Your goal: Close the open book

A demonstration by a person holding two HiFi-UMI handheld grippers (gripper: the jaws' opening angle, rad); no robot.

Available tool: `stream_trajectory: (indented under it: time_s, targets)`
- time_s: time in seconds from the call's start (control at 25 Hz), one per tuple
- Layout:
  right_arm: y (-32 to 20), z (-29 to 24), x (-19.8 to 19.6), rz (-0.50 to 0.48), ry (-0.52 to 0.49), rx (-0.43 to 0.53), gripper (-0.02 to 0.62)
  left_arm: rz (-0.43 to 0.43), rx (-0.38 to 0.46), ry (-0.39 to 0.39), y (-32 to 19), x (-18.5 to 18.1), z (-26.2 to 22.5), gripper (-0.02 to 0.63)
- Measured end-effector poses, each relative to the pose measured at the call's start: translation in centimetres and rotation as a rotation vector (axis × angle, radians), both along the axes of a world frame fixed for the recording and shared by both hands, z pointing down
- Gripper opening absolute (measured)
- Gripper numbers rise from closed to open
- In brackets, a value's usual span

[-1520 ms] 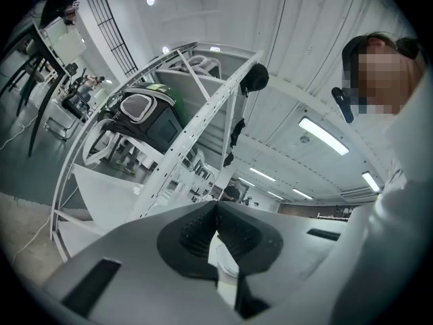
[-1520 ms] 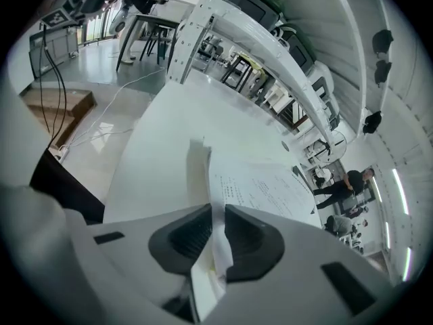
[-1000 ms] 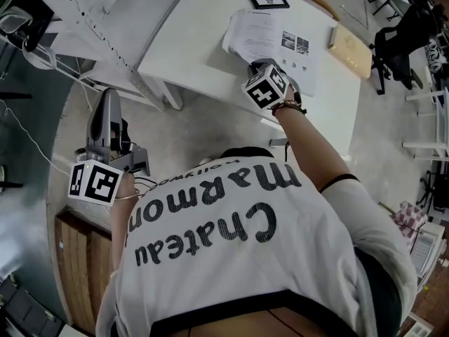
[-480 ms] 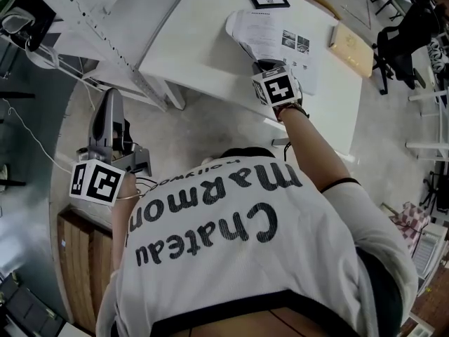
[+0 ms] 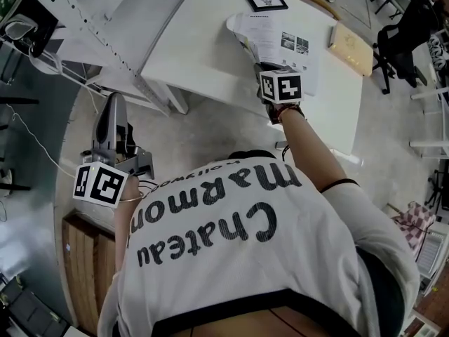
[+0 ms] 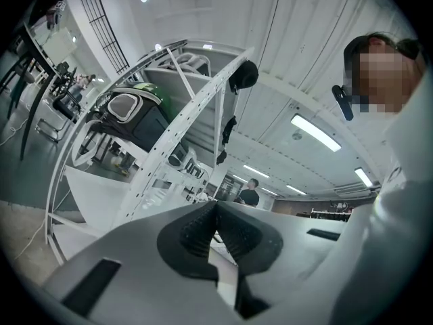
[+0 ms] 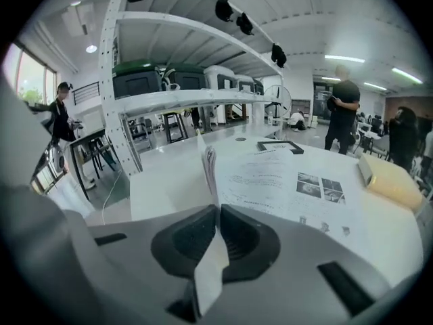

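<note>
On the white table (image 5: pixel 203 41) the book (image 7: pixel 284 181) lies open toward the right side, its right-hand page flat. A tan block (image 5: pixel 351 48) sits just beside it, with a small frame (image 5: pixel 266 1) beyond.

Left gripper (image 6: pixel 215 212) hangs well off the table, over the floor, pointing level — jaws pressed together on nothing.

Right gripper (image 7: pixel 218 212) is at the book's near edge, jaws clamped on a thin sheaf of leaves (image 7: pixel 208 161) that stands upright along the spine. A strip of paper shows through between the pads.

Risks, as judged from here:
- The pinch is on paper alone, near the lower edge, so a fast swing over could tear or crease the leaves.
- Only part of the left half seems gripped, so loose pages may fan out or fold under as the sheaf comes down.
- Nothing pins the flat side — the whole book could slide toward the block instead of closing.
- Letting go early would probably drop the sheaf back open.
</note>
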State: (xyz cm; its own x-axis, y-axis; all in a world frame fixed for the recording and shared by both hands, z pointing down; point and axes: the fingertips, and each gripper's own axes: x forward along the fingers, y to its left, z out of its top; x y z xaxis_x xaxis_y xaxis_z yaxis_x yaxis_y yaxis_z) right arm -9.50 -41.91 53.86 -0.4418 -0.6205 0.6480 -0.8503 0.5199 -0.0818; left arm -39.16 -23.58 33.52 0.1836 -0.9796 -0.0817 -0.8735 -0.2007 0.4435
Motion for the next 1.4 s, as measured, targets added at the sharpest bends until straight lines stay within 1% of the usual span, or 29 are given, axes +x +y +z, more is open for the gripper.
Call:
stream_trajectory:
  time_s: [0.16, 0.36, 0.64, 0.96, 1.16, 1.4]
  targets:
    - [0.0, -0.2, 0.4, 0.058, -0.100, -0.033, 0.044, 0.001, -0.001, -0.003, 0.2, 0.0, 0.0, 0.023]
    - [0.1, -0.3, 0.9, 0.130, -0.258, -0.073, 0.046, 0.002, -0.006, -0.002, 0.1, 0.1, 0.2, 0.023]
    - [-0.1, -0.4, 1.3, 0.186, -0.414, -0.108, 0.046, 0.006, -0.010, -0.004, -0.5, 0.4, 0.3, 0.023]
    - [-0.2, -0.6, 2.1, 0.274, -0.660, -0.183, 0.046, 0.032, -0.008, -0.015, -1.3, 1.8, 0.1, 0.023]
    - [-0.1, -0.8, 2.5, 0.305, -0.741, -0.213, 0.048, 0.033, 0.009, -0.023, -1.8, 2.4, -0.5, 0.023]
    - [0.1, -1.3, 3.4, 0.312, -0.795, -0.215, 0.048, 0.044, 0.009, -0.023, -2.1, 3.4, -0.7, 0.023]
